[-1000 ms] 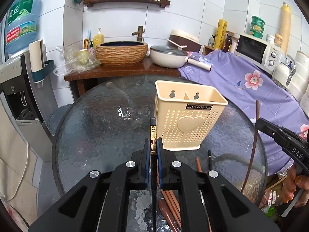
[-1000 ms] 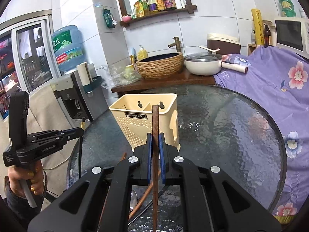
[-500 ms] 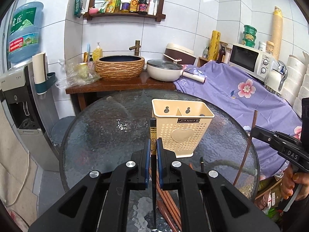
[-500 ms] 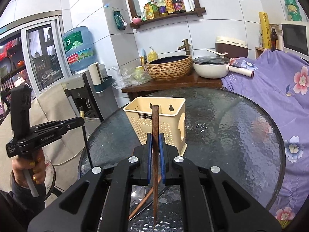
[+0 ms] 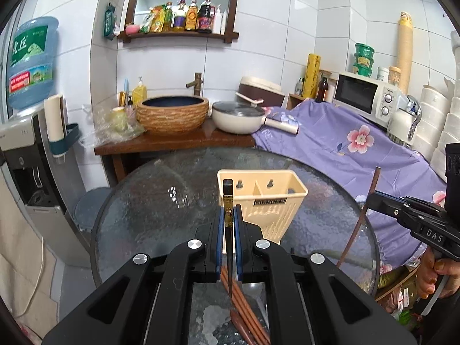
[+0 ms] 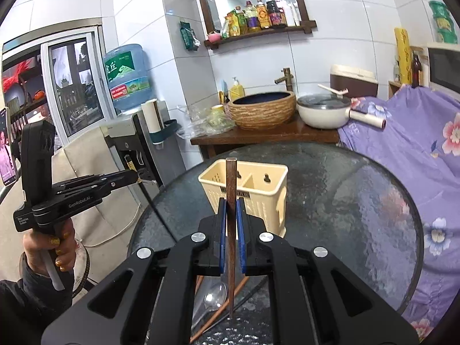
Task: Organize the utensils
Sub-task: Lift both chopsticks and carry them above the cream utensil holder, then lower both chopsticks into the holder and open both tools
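My left gripper (image 5: 228,215) is shut on a black chopstick (image 5: 227,198) with a gold band, held upright above the table. My right gripper (image 6: 231,207) is shut on a brown wooden chopstick (image 6: 231,178), also upright. A cream perforated utensil holder (image 5: 267,201) (image 6: 253,189) with two compartments stands on the round glass table, just beyond and below both grippers. More brown chopsticks (image 5: 244,310) and a metal spoon (image 6: 214,293) lie on the glass under the grippers. Each gripper shows in the other's view: the right gripper (image 5: 371,198) at the right edge, the left gripper (image 6: 135,176) at the left.
The round glass table (image 5: 161,201) has a purple flowered cloth (image 5: 345,143) draped past its right side. Behind it a wooden counter (image 5: 172,141) carries a woven basin and a white pan. A water dispenser (image 5: 26,143) stands at the left. A person's hands grip both handles.
Both grippers have risen with their chopsticks; the holder and table now sit lower and look smaller in both views, and the holder's open top shows.
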Demonstrator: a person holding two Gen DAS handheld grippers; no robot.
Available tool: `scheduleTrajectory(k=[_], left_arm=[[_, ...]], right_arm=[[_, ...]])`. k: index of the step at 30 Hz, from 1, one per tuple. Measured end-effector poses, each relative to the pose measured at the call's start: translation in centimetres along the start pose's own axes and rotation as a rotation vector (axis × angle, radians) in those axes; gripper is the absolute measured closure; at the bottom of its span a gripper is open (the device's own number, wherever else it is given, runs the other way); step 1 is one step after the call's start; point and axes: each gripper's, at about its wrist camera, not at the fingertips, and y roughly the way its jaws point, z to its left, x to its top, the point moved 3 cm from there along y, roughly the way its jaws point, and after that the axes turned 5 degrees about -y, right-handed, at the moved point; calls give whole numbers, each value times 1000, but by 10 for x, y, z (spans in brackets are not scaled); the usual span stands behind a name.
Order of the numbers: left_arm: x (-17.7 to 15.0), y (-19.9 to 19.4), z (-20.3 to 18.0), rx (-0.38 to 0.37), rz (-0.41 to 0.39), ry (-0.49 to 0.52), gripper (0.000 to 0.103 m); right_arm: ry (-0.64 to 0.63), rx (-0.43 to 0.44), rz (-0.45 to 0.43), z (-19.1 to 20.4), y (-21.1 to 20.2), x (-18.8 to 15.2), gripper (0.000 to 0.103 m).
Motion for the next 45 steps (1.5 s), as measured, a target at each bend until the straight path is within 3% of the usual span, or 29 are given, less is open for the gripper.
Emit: scheduleTrajectory(k=[6, 13, 19, 24, 29, 37, 45], left_arm=[[34, -8, -10, -28, -42, 0, 97], [94, -18, -19, -83, -101, -43, 97], [138, -13, -17, -43, -170, -92, 97], [160, 8, -12, -33, -185, -160, 97], [147, 43, -9, -17, -151, -189, 97], [95, 95, -5, 29, -47, -173, 97], [69, 118, -3, 44, 7, -158, 97]], right_arm=[[-17, -3, -36, 6, -2, 36, 95], [-21, -26, -110, 7, -7, 103, 95], [-29, -85, -196, 4, -4, 151, 95], [-34, -140, -231, 0, 9, 167, 95], [-71, -217, -231, -5, 36, 152, 95], [-9, -222, -119, -28, 88, 96, 95], [11, -222, -79, -37, 103, 75, 95]])
